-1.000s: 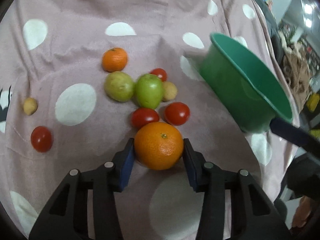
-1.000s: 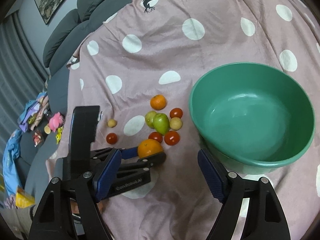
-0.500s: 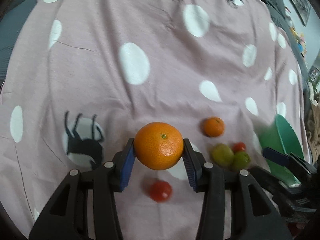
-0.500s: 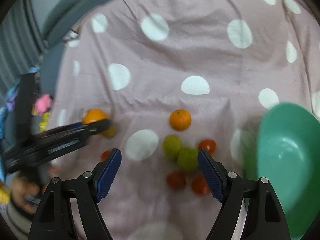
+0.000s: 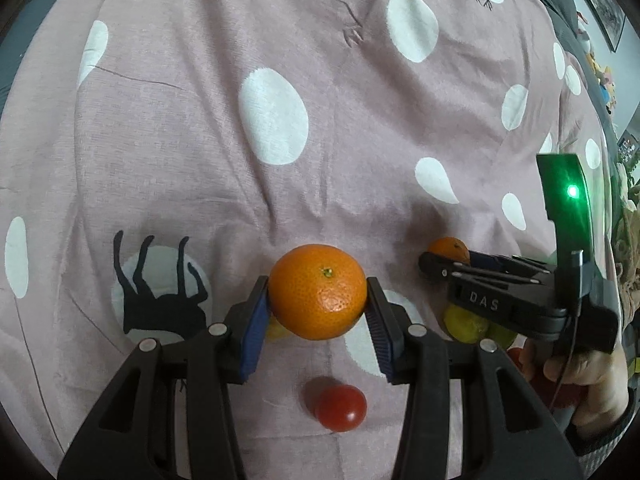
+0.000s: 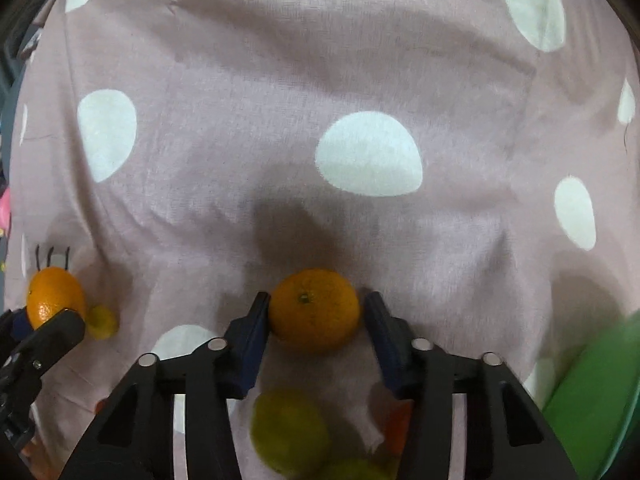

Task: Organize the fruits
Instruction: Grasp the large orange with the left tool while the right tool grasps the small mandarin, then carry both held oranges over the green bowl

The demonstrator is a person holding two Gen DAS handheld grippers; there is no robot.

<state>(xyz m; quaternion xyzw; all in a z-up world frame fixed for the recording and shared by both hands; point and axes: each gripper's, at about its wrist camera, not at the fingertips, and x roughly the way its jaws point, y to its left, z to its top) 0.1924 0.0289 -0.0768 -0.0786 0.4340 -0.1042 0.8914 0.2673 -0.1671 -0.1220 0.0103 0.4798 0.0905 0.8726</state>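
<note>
My left gripper [image 5: 318,316] is shut on a large orange [image 5: 318,291] and holds it above the pink dotted cloth; it also shows at the left edge of the right wrist view [image 6: 56,297]. My right gripper [image 6: 314,320] is open with a smaller orange [image 6: 314,310] lying on the cloth between its fingers, a small gap on the right side. In the left wrist view that small orange [image 5: 449,249] peeks out behind the right gripper [image 5: 436,270]. The green bowl [image 6: 592,400] is at the lower right.
A red tomato [image 5: 340,407] lies under the left gripper. A small yellow fruit [image 6: 102,322] lies beside the held orange. A yellow-green fruit [image 6: 290,432] and a red tomato [image 6: 396,428] lie under the right gripper. The pink cloth [image 5: 280,120] stretches away beyond.
My left gripper lifted the large orange off the fruit cluster and carried it left. My right gripper swung away from the bowl and came down around the small orange.
</note>
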